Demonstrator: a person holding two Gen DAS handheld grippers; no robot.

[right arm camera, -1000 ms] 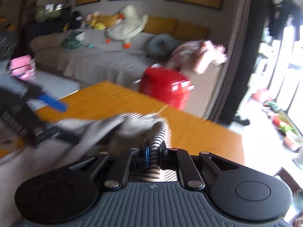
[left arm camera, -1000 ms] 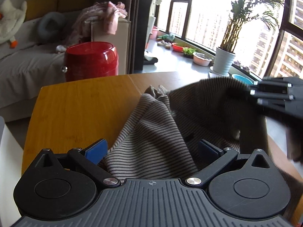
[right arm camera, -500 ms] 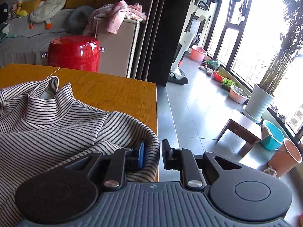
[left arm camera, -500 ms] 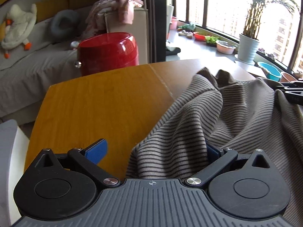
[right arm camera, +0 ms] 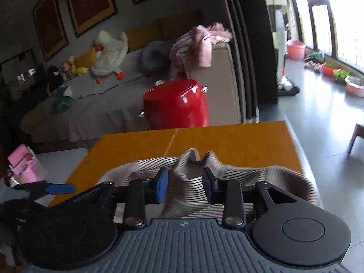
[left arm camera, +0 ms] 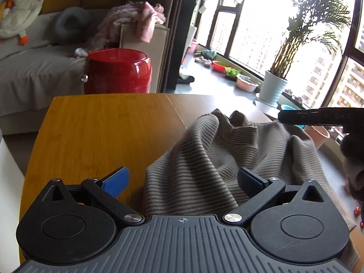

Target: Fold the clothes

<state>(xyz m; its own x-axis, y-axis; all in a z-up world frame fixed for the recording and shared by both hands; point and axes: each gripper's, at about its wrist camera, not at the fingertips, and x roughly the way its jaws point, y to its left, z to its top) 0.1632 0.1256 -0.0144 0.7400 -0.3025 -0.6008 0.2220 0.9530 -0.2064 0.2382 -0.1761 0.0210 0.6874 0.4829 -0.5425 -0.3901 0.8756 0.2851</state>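
- The right gripper is letting go: its jaws have just been opening, with the striped top loose between them.
- The left gripper is staying wide open.
- The top is lying crumpled on the bench, ready for folding.

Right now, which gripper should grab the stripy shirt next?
Probably the right gripper: its jaws, just opening, straddle the stripy shirt at its collar. The left gripper gapes wide at the shirt's edge.

Both views are taken low and close over the wooden table, angled down along the fingers. The window is faced by the left wrist view, the sofa by the right. The striped garment and red drum are shared.
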